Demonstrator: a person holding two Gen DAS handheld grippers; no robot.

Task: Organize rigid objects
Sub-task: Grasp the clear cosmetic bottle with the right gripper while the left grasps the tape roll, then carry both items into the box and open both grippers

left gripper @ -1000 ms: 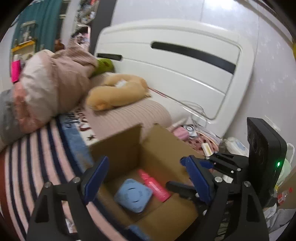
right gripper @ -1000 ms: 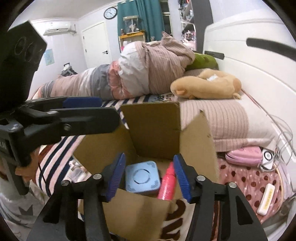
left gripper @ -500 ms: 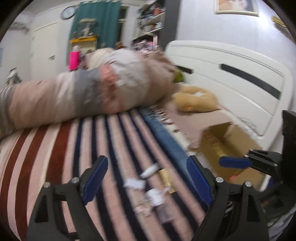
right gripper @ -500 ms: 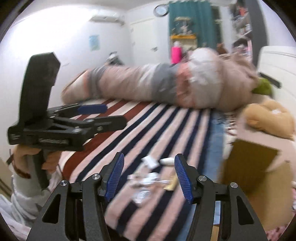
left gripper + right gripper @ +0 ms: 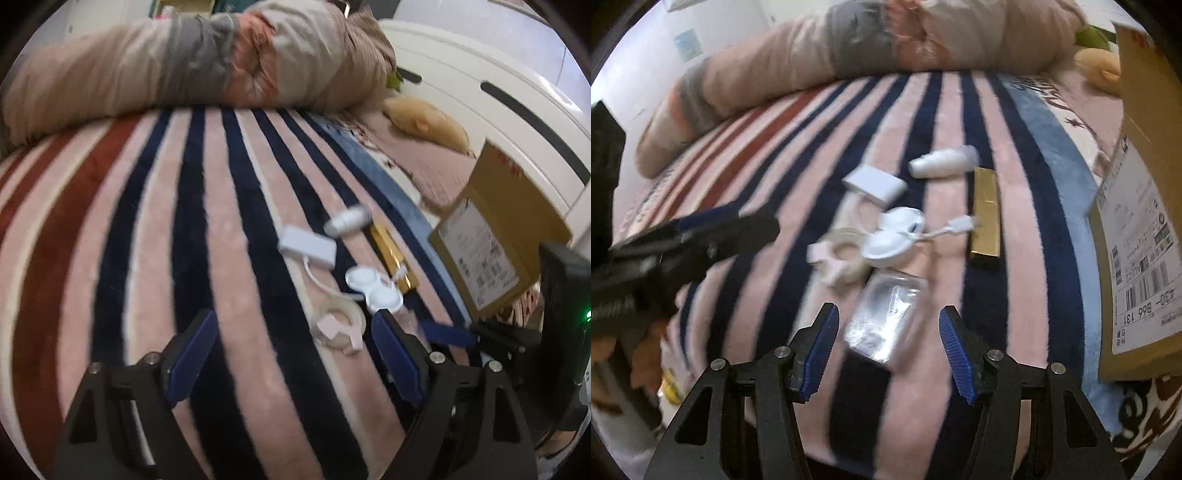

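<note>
Small objects lie on the striped bed cover. A clear plastic case [image 5: 884,317] lies just ahead of my open, empty right gripper [image 5: 889,354]. Beyond it are a white double-cup case [image 5: 892,236] [image 5: 373,288], a tape ring with a pink piece [image 5: 838,262] [image 5: 338,326], a white adapter with cable [image 5: 875,184] [image 5: 306,245], a white tube [image 5: 942,162] [image 5: 349,219] and a gold bar [image 5: 986,212] [image 5: 393,254]. My left gripper [image 5: 291,363] is open and empty, left of the tape ring.
A cardboard box [image 5: 1137,229] [image 5: 491,236] stands at the right. A rolled duvet [image 5: 192,62] lies across the back. A tan plush toy [image 5: 424,118] and a white headboard [image 5: 498,96] are at the far right.
Both grippers have swung away from the box and come down over the small objects on the striped cover. Both stay open and empty.
</note>
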